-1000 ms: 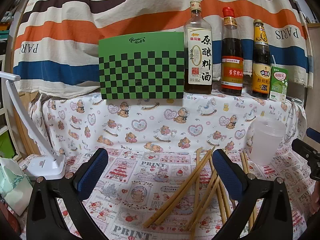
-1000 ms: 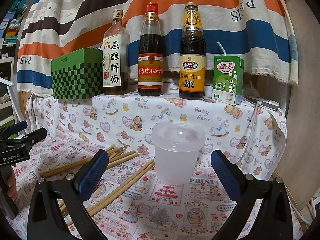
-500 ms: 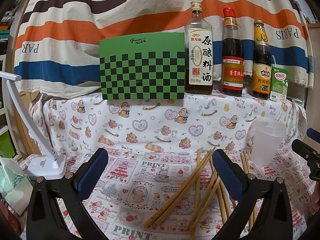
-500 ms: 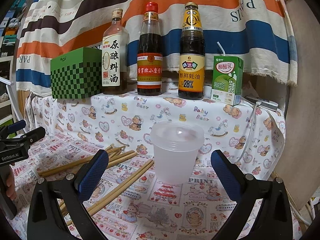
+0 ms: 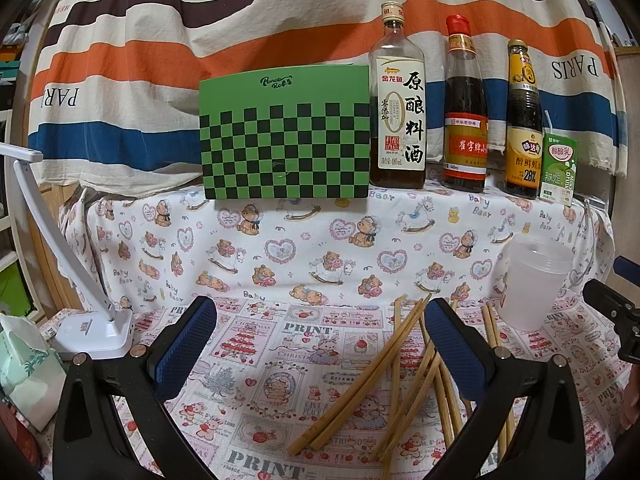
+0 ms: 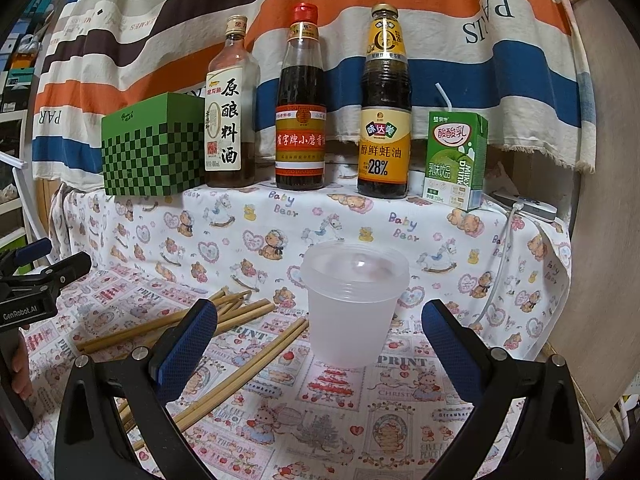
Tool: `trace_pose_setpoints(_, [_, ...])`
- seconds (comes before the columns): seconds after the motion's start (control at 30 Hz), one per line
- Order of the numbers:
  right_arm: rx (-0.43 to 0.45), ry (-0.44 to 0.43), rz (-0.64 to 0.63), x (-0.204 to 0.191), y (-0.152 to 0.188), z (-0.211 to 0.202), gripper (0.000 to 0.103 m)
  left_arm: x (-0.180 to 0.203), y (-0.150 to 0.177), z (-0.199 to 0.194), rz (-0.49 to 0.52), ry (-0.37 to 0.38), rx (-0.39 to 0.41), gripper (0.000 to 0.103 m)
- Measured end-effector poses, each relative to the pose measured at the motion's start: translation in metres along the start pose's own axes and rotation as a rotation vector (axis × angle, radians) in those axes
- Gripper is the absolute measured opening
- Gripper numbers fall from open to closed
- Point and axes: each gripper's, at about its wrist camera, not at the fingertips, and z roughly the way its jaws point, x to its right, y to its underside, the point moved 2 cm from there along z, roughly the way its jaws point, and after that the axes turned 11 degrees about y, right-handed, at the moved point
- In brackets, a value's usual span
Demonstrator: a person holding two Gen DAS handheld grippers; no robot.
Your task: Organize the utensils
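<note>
Several bamboo chopsticks [image 5: 372, 376] lie scattered on the printed tablecloth, partly behind my left gripper's right finger. My left gripper [image 5: 318, 348] hovers open just left of them, holding nothing. A translucent plastic cup [image 6: 354, 300] stands upright on the cloth, with the chopsticks [image 6: 248, 356] to its left. My right gripper [image 6: 318, 346] is open in front of the cup, nothing between its fingers. The cup [image 5: 534, 280] also shows at the right of the left wrist view.
On a raised shelf behind stand a green checkered box [image 5: 286, 136], three sauce bottles [image 6: 300, 104] and a green drink carton [image 6: 456, 160]. A white desk lamp [image 5: 94, 336] sits at the left. A cable and device [image 6: 528, 208] lie at the shelf's right end.
Both views have shifted very slightly; the grippers drift a little while the chopsticks and cup stay where they were.
</note>
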Motion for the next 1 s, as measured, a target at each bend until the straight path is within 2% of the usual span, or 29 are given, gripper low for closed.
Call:
trace_pose_setpoints(0.27, [-0.002, -0.009, -0.004, -0.001, 0.001, -0.001, 0.103, -0.003, -0.001, -0.002, -0.010, -0.024, 0.023, 0.103])
trace_pose_setpoints(0.33, [-0.008, -0.009, -0.002, -0.001, 0.001, 0.000, 0.103, -0.007, 0.000, -0.002, -0.018, -0.005, 0.020, 0.103])
trace_pose_setpoints(0.57, [-0.042, 0.024, 0.024, 0.005, 0.001, 0.007, 0.103, -0.007, 0.000, -0.002, -0.022, -0.018, 0.014, 0.103])
trace_pose_setpoints(0.67, [-0.039, 0.089, 0.041, 0.009, 0.001, 0.006, 0.103, -0.013, 0.001, -0.001, -0.061, -0.022, 0.004, 0.103])
trace_pose_setpoints(0.73, [-0.027, 0.129, 0.075, 0.013, 0.001, 0.004, 0.103, -0.020, 0.000, -0.005, -0.111, -0.025, 0.026, 0.103])
trace_pose_setpoints(0.87, [0.035, 0.183, 0.141, 0.025, -0.002, -0.009, 0.103, -0.037, -0.008, -0.012, -0.143, -0.128, 0.029, 0.103])
trace_pose_setpoints(0.9, [0.037, 0.182, 0.150, 0.027, -0.003, -0.011, 0.103, -0.041, -0.009, -0.014, -0.147, -0.130, 0.027, 0.103])
trace_pose_setpoints(0.93, [0.034, 0.166, 0.158, 0.028, -0.004, -0.012, 0.103, -0.046, -0.010, -0.014, -0.156, -0.108, 0.013, 0.103])
trace_pose_setpoints(1.0, [0.014, 0.148, 0.165, 0.030, -0.006, -0.012, 0.091, -0.054, -0.009, -0.004, -0.172, -0.025, -0.078, 0.102])
